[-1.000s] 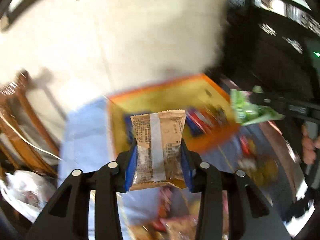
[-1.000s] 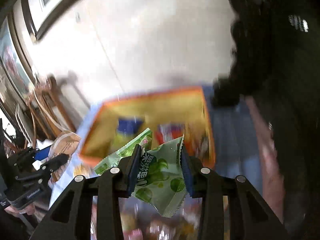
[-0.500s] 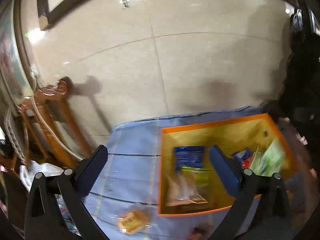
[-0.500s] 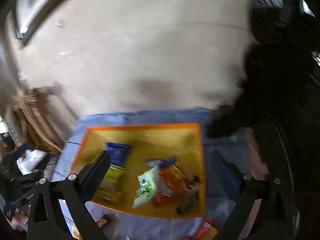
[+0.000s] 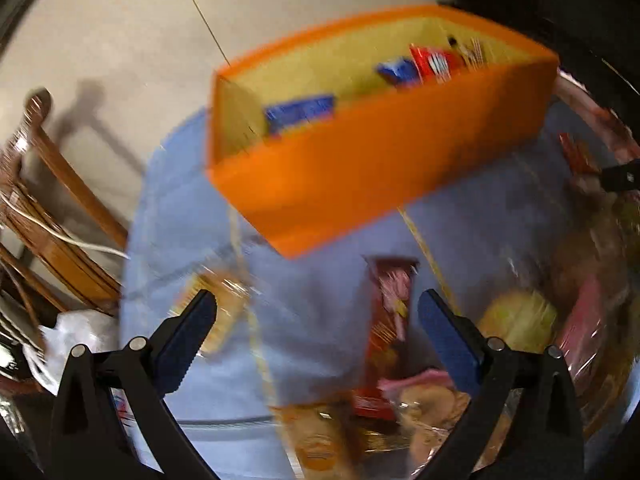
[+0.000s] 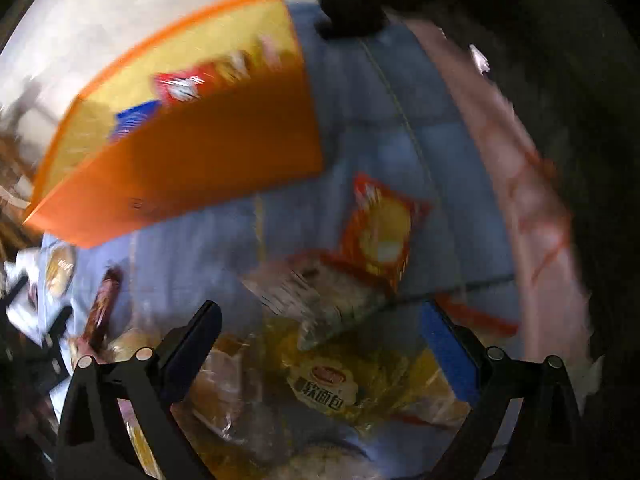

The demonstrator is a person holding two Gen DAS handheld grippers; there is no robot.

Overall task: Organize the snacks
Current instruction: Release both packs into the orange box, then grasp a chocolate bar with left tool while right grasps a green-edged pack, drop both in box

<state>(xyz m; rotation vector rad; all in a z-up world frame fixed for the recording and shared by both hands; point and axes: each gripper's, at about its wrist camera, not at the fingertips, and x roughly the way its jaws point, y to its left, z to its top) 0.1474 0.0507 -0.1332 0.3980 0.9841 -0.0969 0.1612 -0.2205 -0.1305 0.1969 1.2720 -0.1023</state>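
An orange box (image 5: 380, 168) with a yellow inside stands on the blue tablecloth (image 5: 320, 280) and holds blue and red snack packs (image 5: 432, 64). It also shows in the right wrist view (image 6: 208, 160). My left gripper (image 5: 318, 312) is open and empty, low over loose snacks: a dark red bar (image 5: 390, 308) and a round biscuit pack (image 5: 218, 312). My right gripper (image 6: 320, 324) is open and empty above a yellow bread pack (image 6: 332, 384), a clear pack (image 6: 316, 292) and a red-orange chip bag (image 6: 380, 232). Both views are blurred.
A wooden chair (image 5: 44, 216) stands left of the table, with a white cable across it. A pink strip (image 6: 532, 216) runs along the table's right side. A pile of wrapped snacks (image 5: 520, 340) fills the near right. A tiled wall is behind.
One second ago the left gripper held a brown pack and the right a green one. Both packs dropped into the orange box, the jaws opened, and both grippers came down toward the loose snacks.
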